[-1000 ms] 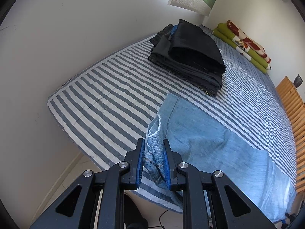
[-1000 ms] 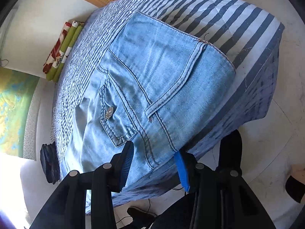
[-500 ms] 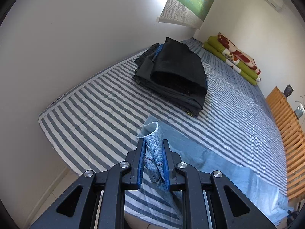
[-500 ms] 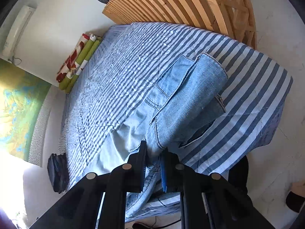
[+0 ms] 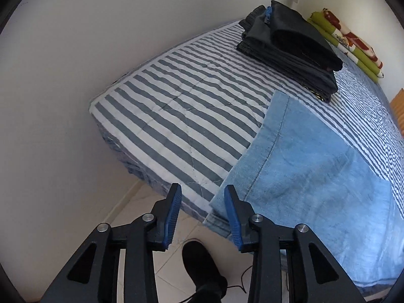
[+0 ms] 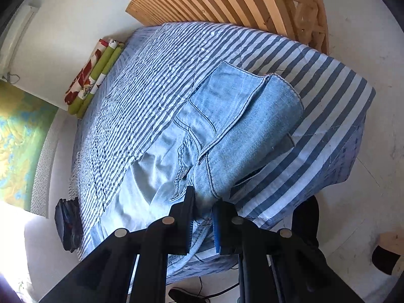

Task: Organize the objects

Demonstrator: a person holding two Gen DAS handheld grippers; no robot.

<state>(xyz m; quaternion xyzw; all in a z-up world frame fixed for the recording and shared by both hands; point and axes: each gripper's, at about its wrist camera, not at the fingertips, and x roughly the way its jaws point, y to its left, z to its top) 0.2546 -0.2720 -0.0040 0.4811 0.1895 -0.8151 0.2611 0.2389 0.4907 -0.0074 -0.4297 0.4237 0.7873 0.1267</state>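
Observation:
A pair of light blue jeans (image 5: 315,171) lies along the near edge of the striped bed (image 5: 192,116). The leg end rests flat at the bed's corner. My left gripper (image 5: 203,197) hangs just off that corner, its jaws opening, with nothing between the pads; the hem lies by the right pad. In the right wrist view the waist end of the jeans (image 6: 242,126) is lifted and folded over, and my right gripper (image 6: 203,204) is shut on the denim there.
A stack of folded dark clothes (image 5: 293,48) sits further up the bed near the wall. Rolled green and red bedding (image 5: 351,40) lies at the far end. A slatted wooden frame (image 6: 227,0) borders the bed's far side. A dark shoe (image 5: 202,265) stands on the tiled floor below.
My left gripper let go of the jeans leg, which now lies flat, and dropped toward the bed's corner. My right gripper shut on the waist end and lifted it into a fold.

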